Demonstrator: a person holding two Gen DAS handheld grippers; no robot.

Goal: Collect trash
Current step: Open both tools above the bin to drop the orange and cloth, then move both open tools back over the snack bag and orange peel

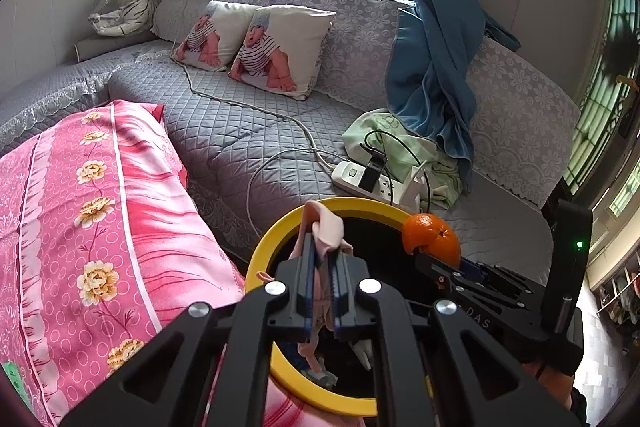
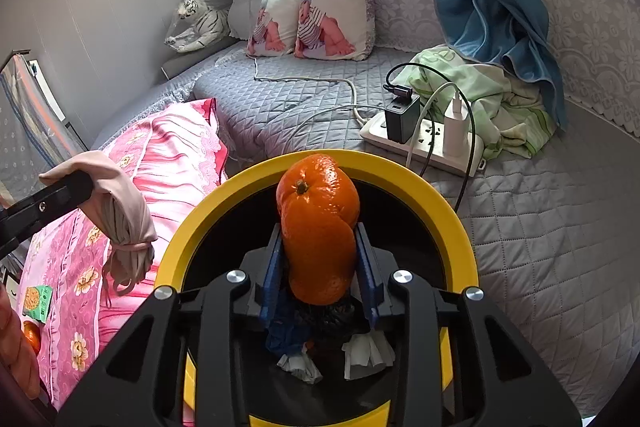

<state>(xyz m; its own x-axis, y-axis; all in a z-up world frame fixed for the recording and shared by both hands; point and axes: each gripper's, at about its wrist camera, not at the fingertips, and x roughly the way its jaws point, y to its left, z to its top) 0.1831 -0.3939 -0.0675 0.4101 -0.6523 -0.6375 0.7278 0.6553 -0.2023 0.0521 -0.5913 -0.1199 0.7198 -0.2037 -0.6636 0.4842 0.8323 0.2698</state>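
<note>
1. The yellow-rimmed bin [image 2: 448,211] is your landmark; it stands against the grey quilted bed [image 2: 540,227], and crumpled tissues [image 2: 366,351] lie in its dark inside.
2. Your right gripper [image 2: 320,267] is above the bin's mouth, its jaws grasping an orange peel [image 2: 318,227], which bulges up past the blue pads.
3. Your left gripper [image 1: 323,259] is over the bin's left rim, its jaws clenched on a pale pink face mask [image 1: 326,227]; the mask's loops dangle beside the rim.
4. Left of the bin lies a pink floral pillow [image 1: 100,207], with a small green packet [image 2: 38,301] on it.
5. Beyond the bin, a white power strip [image 2: 424,143] with chargers sits on the bed, a green cloth [image 2: 500,95] just behind it.
6. Farther off are two printed cushions [image 2: 320,15] and a toy tiger [image 2: 200,23].
</note>
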